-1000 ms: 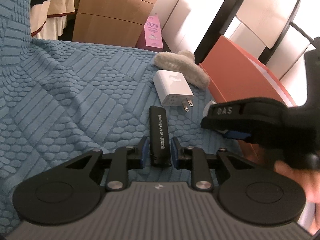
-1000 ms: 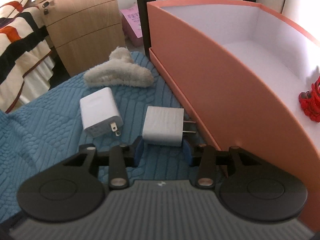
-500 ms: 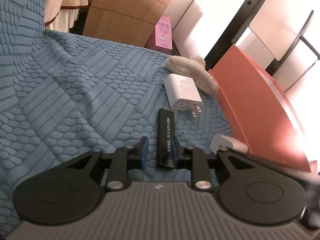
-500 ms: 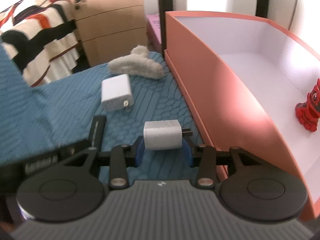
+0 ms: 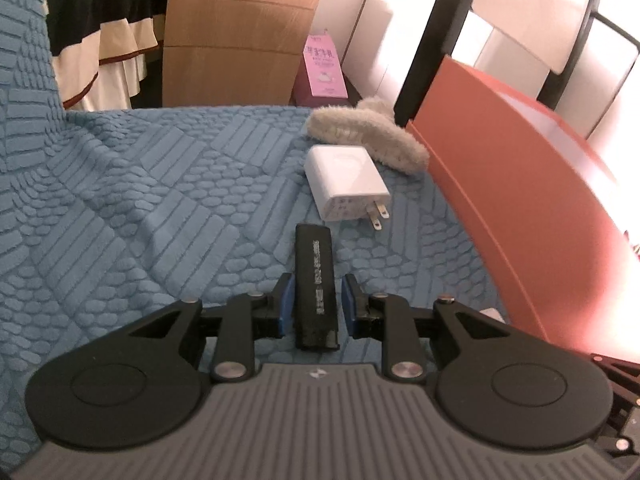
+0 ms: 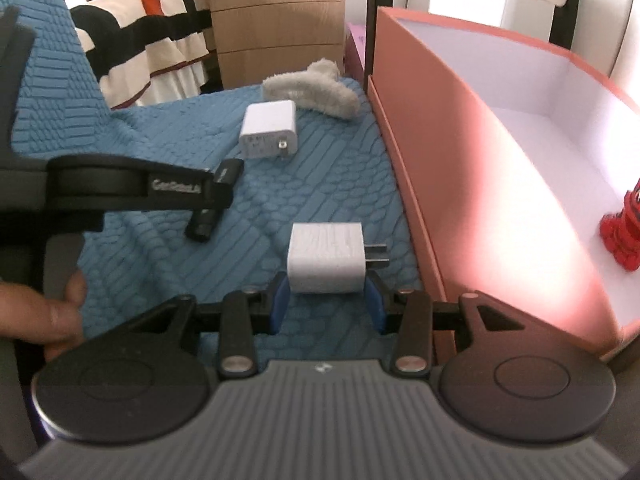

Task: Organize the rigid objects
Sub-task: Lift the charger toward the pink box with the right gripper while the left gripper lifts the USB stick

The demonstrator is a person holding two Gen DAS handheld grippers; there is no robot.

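My left gripper is shut on a black lighter-like stick and holds it over the blue textured cover; the stick also shows in the right wrist view. My right gripper is shut on a white plug charger, prongs pointing right, lifted above the cover. A second white charger lies on the cover beyond. The orange box with a white inside stands to the right and holds a red figure.
A fluffy grey-white item lies at the cover's far edge by the box corner. A wooden cabinet, a pink carton and striped bedding stand behind. A black post rises behind the box.
The right gripper has lifted the white charger and drawn back from the box. The left gripper has lifted with the black stick, and now shows in the right wrist view.
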